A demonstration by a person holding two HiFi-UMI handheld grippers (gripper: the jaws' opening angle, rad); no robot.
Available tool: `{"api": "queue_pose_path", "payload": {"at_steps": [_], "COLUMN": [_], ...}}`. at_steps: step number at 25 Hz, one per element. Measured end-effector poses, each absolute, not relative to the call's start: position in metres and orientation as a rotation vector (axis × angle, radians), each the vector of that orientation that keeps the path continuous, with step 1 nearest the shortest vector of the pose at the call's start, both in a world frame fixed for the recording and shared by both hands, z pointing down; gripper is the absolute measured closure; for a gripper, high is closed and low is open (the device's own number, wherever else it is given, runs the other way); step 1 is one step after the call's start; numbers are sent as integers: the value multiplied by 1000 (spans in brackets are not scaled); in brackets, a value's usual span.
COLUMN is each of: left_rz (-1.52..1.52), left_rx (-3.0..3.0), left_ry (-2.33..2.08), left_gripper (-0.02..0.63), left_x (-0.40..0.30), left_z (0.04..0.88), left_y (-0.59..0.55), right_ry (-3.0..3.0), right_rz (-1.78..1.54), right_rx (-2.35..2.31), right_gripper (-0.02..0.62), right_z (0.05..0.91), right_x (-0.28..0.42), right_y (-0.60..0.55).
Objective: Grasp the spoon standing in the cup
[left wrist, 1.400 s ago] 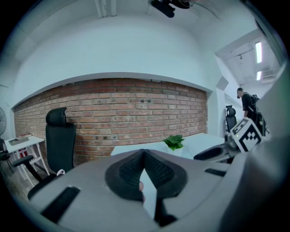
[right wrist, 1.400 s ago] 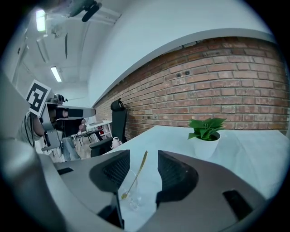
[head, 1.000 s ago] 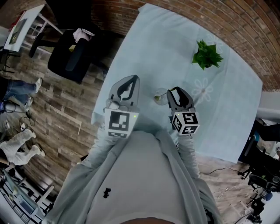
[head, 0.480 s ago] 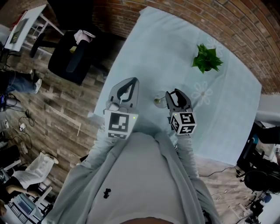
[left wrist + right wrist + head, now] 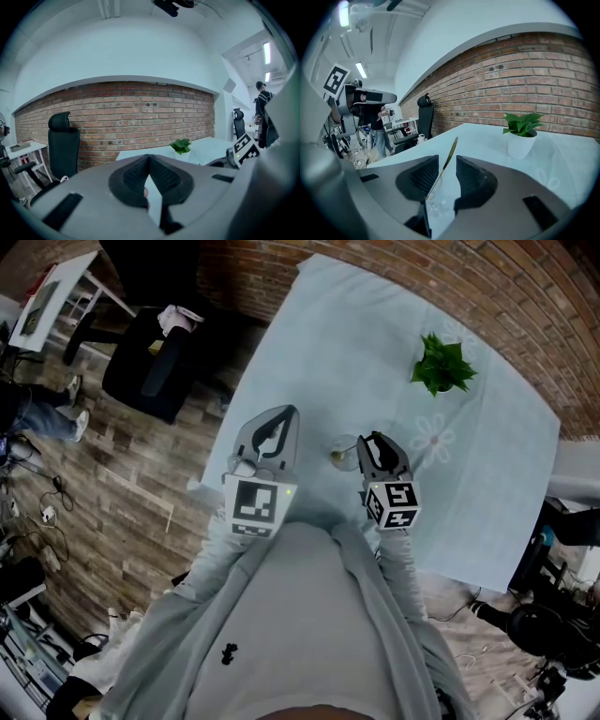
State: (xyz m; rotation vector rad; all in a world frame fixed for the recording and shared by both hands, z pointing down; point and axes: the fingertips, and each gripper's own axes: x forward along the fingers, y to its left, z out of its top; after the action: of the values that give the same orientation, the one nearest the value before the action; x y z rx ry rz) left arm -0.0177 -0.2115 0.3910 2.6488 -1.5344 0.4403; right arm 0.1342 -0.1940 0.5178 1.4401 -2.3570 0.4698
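Brick walls ring a pale-clothed surface [image 5: 375, 343], with a glass cup [image 5: 343, 450] well away from the potted plant [image 5: 442, 360] at its 1 o'clock. Around the spoon [image 5: 449, 152] standing in the cup, the right tool [image 5: 447, 164] has just been closing, its jaws astride the handle but not yet pinching. The left tool [image 5: 149, 161] is closed and empty. The grasp is in hand; next comes a steady squeeze.

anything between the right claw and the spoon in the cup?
Nothing visible. The spoon already stands between the jaws of the right claw, which have just been closing. A gap shows on one side of the handle, so it is not clamped yet. The cup sits just below the jaws.
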Motion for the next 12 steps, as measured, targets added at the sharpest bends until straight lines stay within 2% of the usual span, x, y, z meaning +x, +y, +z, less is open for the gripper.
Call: {"api": "queue_pose_path", "payload": {"at_steps": [6, 12], "left_rz": [434, 430], "left_rx": [2671, 2667], "left_ry": [-1523, -1529], "left_gripper": [588, 588], "left_x": [-14, -16], "left_z": [388, 387], "left_y": [-210, -210], "right_ry": [-2367, -2420], "right_rz": [449, 523], "right_rx": [1460, 1485], "right_gripper": [532, 565], "right_z": [516, 508], "right_x": [134, 133], "right_y": [-192, -193]}}
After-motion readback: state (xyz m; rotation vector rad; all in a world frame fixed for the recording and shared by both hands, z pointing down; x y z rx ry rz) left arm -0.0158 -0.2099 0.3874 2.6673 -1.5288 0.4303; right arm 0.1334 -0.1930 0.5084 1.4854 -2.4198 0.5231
